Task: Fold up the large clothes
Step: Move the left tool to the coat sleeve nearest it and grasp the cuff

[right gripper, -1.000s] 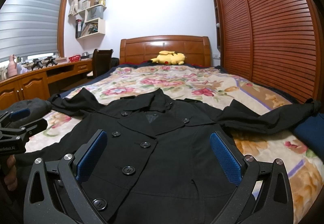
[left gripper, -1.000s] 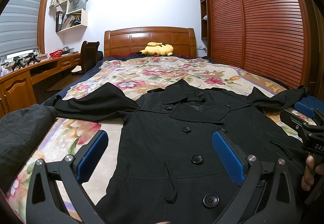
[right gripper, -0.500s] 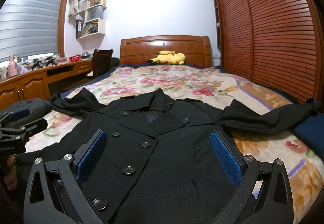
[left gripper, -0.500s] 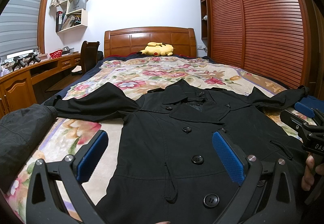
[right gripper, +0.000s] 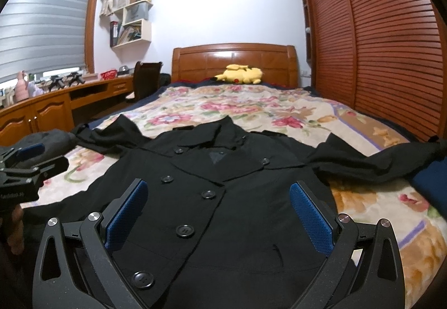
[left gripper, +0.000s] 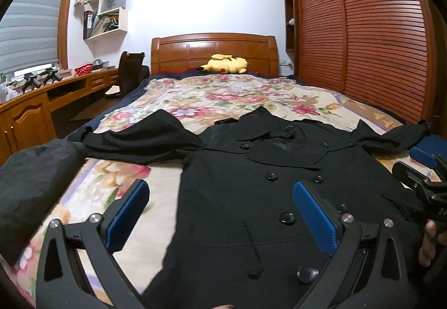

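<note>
Left wrist view: the left gripper (left gripper: pixel 220 214) hangs with jaws spread wide and empty above the near left edge of the black coat (left gripper: pixel 251 191), which lies face up, buttoned, on the floral bedspread (left gripper: pixel 251 96); its left sleeve (left gripper: pixel 139 138) stretches out leftward.

Right wrist view: the right gripper (right gripper: pixel 218 214) is likewise wide and empty over the coat's near right half; the right sleeve (right gripper: pixel 371 158) trails right. I judge folding has not begun; pinch each sleeve near its cuff and lay it flat across the chest.
</note>
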